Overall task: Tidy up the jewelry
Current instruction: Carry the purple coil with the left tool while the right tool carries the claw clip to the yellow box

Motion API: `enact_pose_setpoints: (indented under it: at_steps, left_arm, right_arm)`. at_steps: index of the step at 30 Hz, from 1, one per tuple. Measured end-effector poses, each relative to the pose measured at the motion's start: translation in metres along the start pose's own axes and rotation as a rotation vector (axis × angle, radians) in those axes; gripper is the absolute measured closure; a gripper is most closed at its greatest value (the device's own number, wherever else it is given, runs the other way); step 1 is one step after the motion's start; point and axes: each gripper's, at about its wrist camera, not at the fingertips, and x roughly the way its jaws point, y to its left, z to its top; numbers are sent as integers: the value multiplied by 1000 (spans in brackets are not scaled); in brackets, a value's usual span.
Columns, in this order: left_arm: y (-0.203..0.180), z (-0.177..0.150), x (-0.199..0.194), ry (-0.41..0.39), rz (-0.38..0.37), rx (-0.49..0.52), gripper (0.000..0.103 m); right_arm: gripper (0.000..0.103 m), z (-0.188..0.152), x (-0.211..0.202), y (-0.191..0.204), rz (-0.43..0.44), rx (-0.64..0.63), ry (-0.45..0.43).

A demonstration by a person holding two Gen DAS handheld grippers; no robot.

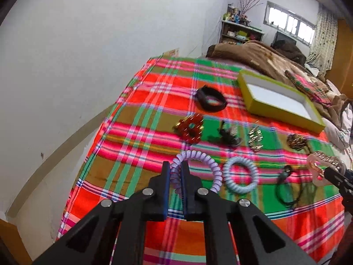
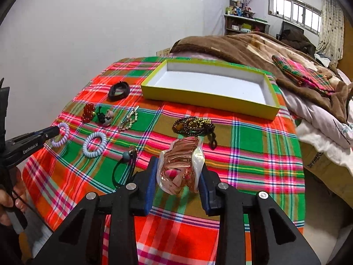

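Left claw (image 1: pixel 175 167) clenched on the lilac spiral hair tie (image 1: pixel 198 167), pinching one side of its coil between blue pads; rest of the loop free beyond the tips, whether lifted or resting on the plaid cloth (image 1: pixel 141 132) hard to tell. Right claw (image 2: pixel 179 165) clenched on a pink translucent hair clip (image 2: pixel 181 167), glossy and ribbed, raised above the cloth; lower half partly masked by the pads. Carried on a bed under that cloth, woven in red, green and pink checks, near edge cut off by both claws. Shallow yellow box (image 2: pixel 198 98) toward the far edge, white inside, open. Black band (image 2: pixel 118 91) just beside the box's left end, flat and matte. In a row nearer: red beaded piece (image 2: pixel 87 112), a small dark charm tie (image 2: pixel 104 116) too blurred to read, a gold metal clip (image 2: pixel 130 119), a dark beaded necklace (image 2: pixel 193 126) heaped in a coil. Pale blue spiral tie (image 2: pixel 94 144) near the lilac one, apart from it. Thin black elastic (image 2: pixel 123 167) with a grey bead toward the near edge. Brown blanket (image 2: pixel 242 46) rumpled past the far edge.
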Motion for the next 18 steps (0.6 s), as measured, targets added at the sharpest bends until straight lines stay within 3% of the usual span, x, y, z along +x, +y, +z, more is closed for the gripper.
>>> enact_pose_setpoints:
  at_steps: [12,18]
  left_arm:
    - [-31,23,-26,-75,-74,42,94]
    - [-43,42,-27,-94,-156,33,94]
  right_arm:
    - [69,13,-26,-7,15,3,-82]
    - [69,29,-30,-16,15,11,-118]
